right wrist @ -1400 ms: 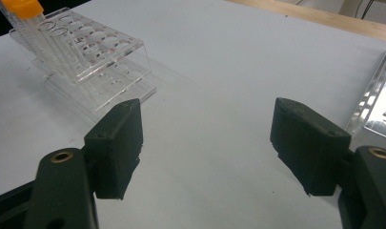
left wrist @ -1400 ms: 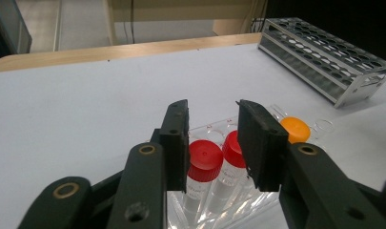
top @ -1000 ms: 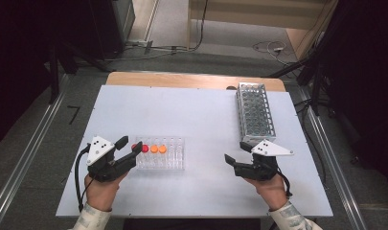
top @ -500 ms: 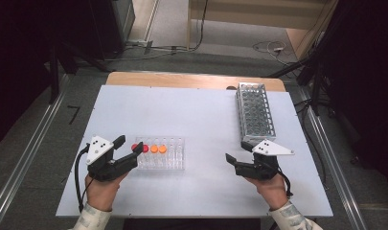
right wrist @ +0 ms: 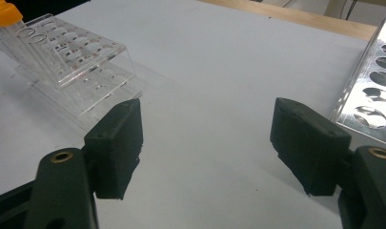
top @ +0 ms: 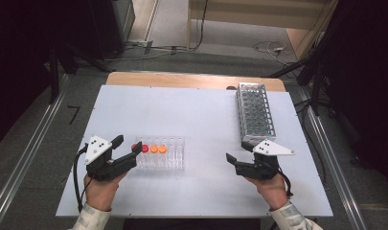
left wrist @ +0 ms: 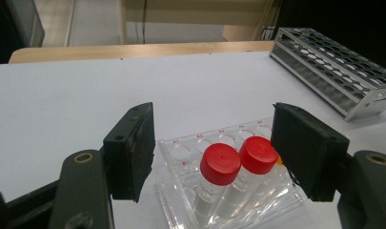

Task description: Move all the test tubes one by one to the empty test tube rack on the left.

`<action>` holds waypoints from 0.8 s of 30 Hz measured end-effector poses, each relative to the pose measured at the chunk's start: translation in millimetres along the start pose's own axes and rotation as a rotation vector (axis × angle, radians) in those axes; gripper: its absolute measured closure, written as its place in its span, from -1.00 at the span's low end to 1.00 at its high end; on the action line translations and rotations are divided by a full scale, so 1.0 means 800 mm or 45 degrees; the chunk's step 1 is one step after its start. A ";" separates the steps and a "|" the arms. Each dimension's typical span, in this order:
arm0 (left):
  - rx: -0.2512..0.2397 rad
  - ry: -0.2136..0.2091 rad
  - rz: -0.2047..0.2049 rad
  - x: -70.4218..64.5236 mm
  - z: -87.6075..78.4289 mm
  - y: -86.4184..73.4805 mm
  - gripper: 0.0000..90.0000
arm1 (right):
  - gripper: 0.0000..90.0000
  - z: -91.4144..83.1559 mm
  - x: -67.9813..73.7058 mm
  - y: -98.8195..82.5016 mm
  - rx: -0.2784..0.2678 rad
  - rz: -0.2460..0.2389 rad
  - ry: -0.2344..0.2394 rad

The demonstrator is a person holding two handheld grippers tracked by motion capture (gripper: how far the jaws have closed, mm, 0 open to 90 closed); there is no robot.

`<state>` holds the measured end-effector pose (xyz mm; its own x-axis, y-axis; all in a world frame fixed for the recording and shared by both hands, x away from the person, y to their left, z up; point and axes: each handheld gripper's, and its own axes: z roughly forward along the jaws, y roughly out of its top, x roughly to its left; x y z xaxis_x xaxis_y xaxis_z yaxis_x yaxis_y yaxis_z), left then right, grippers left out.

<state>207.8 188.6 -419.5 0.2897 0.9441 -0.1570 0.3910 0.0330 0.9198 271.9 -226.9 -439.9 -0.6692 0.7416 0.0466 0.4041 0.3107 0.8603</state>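
Observation:
A clear plastic tube rack [top: 175,160] lies on the white table [top: 191,115], left of the middle. At its left end it holds two red-capped tubes [left wrist: 220,163] with orange-capped tubes [top: 158,149] beside them. My left gripper [top: 128,143] is at that end, and its jaws have just been opening. In the left gripper view the left gripper [left wrist: 214,138] has both red caps between its pads, which do not touch them. My right gripper [top: 238,151] rests open over bare table right of the rack. In its own view the right gripper [right wrist: 207,138] has nothing between its jaws.
A long metal tube rack [top: 255,111] with several empty holes lies at the back right, just beyond the right gripper. A wooden strip [top: 191,80] runs along the table's far edge. Floor cables and dark equipment stand beyond.
The left gripper's jaws stand a little wider apart around the red caps. Both hands have kept their places.

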 end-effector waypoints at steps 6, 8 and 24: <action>-0.009 0.016 -0.007 0.006 -0.005 -0.001 -0.30 | -0.45 -0.002 -0.003 0.000 -0.004 0.011 -0.013; -0.008 0.021 -0.009 0.008 -0.006 -0.002 -0.30 | -0.45 -0.003 -0.005 0.000 -0.009 0.012 -0.016; 0.003 0.053 -0.020 0.019 -0.014 -0.010 -0.31 | -0.45 -0.015 -0.018 -0.004 -0.024 0.039 -0.053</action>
<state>199.4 206.3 -424.9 0.2470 0.9563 -0.1567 0.3975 0.0475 0.9164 272.9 -245.3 -437.3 -0.6299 0.7749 0.0519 0.4117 0.2765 0.8684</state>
